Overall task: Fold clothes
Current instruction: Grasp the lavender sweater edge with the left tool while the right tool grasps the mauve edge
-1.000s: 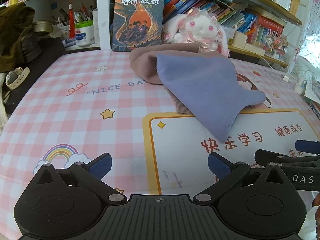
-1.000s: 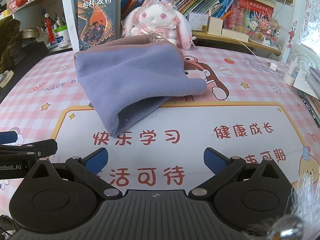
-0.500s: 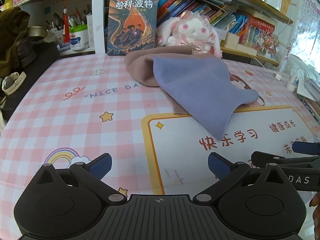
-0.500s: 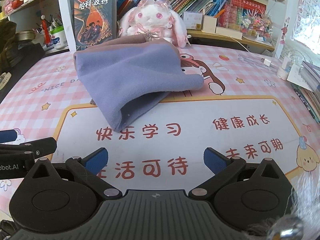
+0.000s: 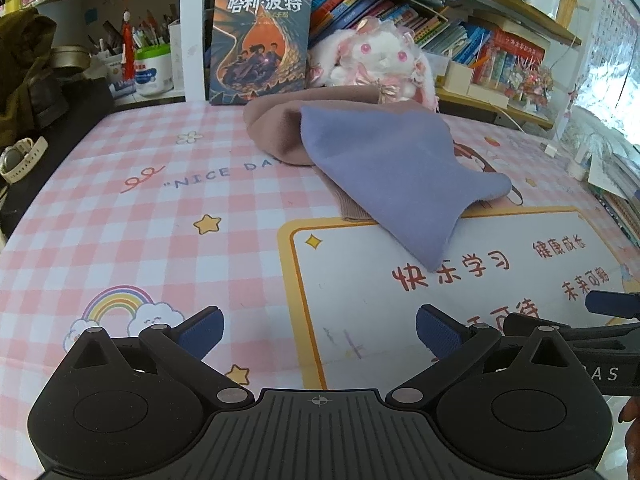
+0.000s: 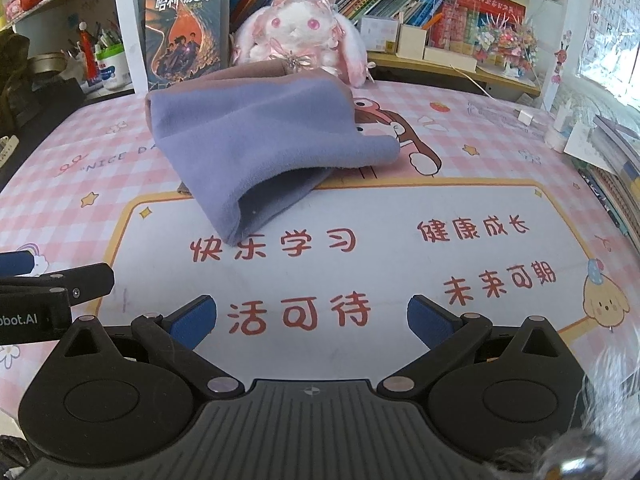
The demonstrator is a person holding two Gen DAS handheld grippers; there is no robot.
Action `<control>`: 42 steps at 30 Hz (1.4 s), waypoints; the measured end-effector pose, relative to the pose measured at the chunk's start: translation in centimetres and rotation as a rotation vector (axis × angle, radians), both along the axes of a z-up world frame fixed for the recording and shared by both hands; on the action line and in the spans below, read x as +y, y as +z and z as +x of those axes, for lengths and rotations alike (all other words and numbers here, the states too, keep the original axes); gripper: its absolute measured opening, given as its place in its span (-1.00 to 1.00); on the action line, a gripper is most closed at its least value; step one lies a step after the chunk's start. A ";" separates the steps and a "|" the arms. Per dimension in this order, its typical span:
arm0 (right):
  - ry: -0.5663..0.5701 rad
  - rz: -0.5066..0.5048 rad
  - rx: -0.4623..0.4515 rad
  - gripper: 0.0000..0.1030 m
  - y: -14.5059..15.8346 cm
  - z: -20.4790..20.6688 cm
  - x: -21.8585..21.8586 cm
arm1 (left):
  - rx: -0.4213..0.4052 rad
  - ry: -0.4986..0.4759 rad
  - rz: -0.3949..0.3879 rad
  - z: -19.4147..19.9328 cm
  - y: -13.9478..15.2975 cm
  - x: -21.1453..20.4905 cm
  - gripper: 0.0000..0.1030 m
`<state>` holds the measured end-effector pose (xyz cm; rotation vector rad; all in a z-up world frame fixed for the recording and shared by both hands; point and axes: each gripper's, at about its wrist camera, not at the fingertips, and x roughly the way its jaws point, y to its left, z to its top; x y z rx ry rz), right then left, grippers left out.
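A lavender-and-mauve fleece garment (image 5: 384,168) (image 6: 256,136) lies loosely folded on the far middle of the pink checked desk mat (image 5: 140,208) (image 6: 500,140). Its lavender side faces up, a mauve layer shows beneath and behind. One pointed corner reaches toward me onto the white panel with red characters. My left gripper (image 5: 320,330) is open, low over the mat's near edge, well short of the garment. My right gripper (image 6: 312,316) is open too, over the white panel, nothing between its blue pads. Each gripper's side shows in the other's view.
A standing book (image 5: 260,44) (image 6: 184,28) and a white-pink plush rabbit (image 5: 376,60) (image 6: 300,40) sit right behind the garment. Shelves of books fill the back. A pen cup and white jar (image 5: 152,70) stand back left; a watch (image 5: 18,158) lies at the left edge.
Both grippers have drawn back slightly and tilted, so the garment sits a little farther off in each view. The garment itself has not moved; both grippers stay open.
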<state>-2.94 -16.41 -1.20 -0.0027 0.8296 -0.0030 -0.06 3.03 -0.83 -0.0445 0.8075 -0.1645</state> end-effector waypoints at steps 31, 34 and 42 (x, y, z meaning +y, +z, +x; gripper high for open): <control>0.122 0.587 0.143 0.99 -1.4 11.2 -17.7 | -0.137 0.039 0.365 2.1 1.5 -17.2 0.85; 0.100 0.695 0.184 0.99 -2.1 11.4 -19.6 | -0.164 0.017 0.469 3.2 0.9 -18.7 0.81; 0.089 0.787 0.195 0.95 -1.9 12.1 -22.0 | -0.165 0.091 0.588 8.6 -0.6 -18.8 0.79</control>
